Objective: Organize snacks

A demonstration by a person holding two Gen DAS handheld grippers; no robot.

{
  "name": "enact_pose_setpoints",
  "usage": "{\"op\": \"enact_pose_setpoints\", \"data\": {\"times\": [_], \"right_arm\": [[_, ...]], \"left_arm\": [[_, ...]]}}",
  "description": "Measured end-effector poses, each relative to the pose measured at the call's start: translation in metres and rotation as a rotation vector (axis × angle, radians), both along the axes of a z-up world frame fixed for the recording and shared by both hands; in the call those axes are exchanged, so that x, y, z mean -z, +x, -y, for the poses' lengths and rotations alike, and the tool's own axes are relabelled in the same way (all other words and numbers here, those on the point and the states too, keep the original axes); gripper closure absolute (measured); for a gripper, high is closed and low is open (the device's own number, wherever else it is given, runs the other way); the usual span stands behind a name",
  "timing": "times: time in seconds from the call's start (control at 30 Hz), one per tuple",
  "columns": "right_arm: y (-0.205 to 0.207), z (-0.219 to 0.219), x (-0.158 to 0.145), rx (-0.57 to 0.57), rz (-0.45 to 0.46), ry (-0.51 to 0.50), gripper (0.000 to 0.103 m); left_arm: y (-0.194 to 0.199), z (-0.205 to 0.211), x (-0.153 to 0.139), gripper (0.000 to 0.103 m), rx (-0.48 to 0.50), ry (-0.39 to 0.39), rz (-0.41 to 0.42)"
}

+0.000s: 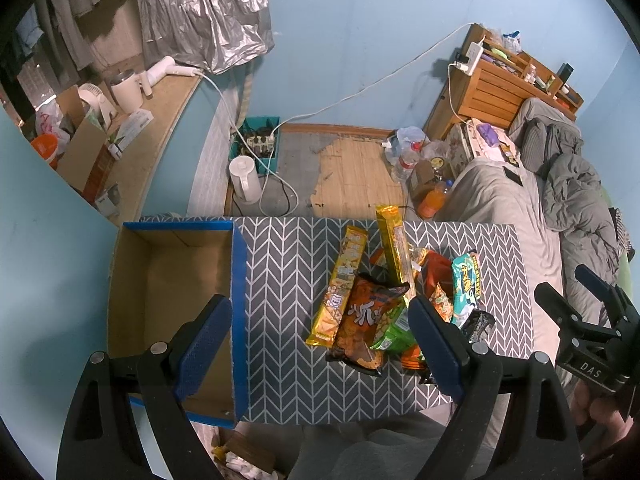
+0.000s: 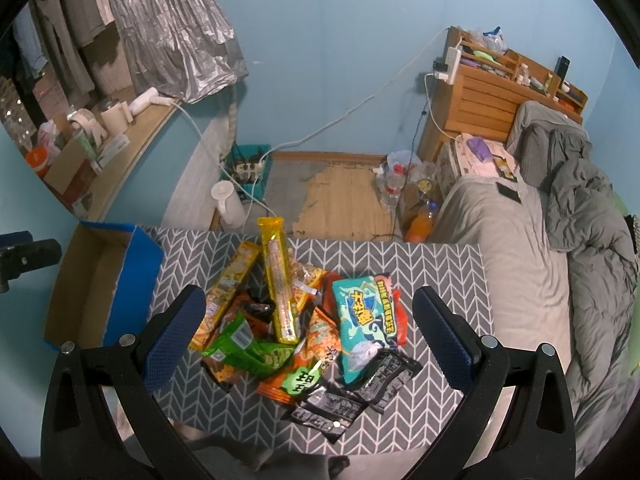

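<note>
A heap of snack packets (image 1: pixel 384 300) (image 2: pixel 304 328) lies on a grey chevron-patterned table (image 1: pixel 288 360) (image 2: pixel 432 280): long yellow packs, an orange-brown bag, green bags, a teal bag (image 2: pixel 360 324) and black sachets (image 2: pixel 352 396). An empty cardboard box with blue rim (image 1: pixel 168 300) (image 2: pixel 100 280) stands at the table's left end. My left gripper (image 1: pixel 320 344) hangs open above the table between box and heap. My right gripper (image 2: pixel 308 336) is open above the heap, also visible in the left wrist view at the right edge (image 1: pixel 588 300). Nothing is between either pair of fingers.
A bed with grey bedding (image 2: pixel 540 260) runs along the right of the table. Beyond the table on the floor are a white kettle (image 1: pixel 245 180), a teal crate with a power strip (image 1: pixel 260 144), bottles (image 1: pixel 432 200) and cables. A cluttered shelf (image 1: pixel 120 128) is at the left.
</note>
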State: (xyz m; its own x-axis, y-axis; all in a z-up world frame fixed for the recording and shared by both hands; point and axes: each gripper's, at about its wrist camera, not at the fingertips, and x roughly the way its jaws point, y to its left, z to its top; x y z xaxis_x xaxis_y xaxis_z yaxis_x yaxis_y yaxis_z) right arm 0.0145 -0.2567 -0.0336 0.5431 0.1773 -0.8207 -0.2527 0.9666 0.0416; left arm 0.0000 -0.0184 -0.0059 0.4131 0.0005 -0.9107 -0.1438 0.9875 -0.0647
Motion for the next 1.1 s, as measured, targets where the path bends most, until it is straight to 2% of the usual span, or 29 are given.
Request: {"op": "enact_pose_setpoints", "data": {"times": [0.73, 1.1], "right_arm": [[0.007, 0.002, 0.002, 0.009, -0.024, 0.001, 0.002], [0.012, 0.026, 0.011, 0.063, -0.045, -0.022, 0.002]], "left_arm": [[0.000, 0.004, 0.004, 0.012, -0.002, -0.017, -0.019], [0.003, 0.010, 0.035, 0.012, 0.031, -0.071, -0.087]]}}
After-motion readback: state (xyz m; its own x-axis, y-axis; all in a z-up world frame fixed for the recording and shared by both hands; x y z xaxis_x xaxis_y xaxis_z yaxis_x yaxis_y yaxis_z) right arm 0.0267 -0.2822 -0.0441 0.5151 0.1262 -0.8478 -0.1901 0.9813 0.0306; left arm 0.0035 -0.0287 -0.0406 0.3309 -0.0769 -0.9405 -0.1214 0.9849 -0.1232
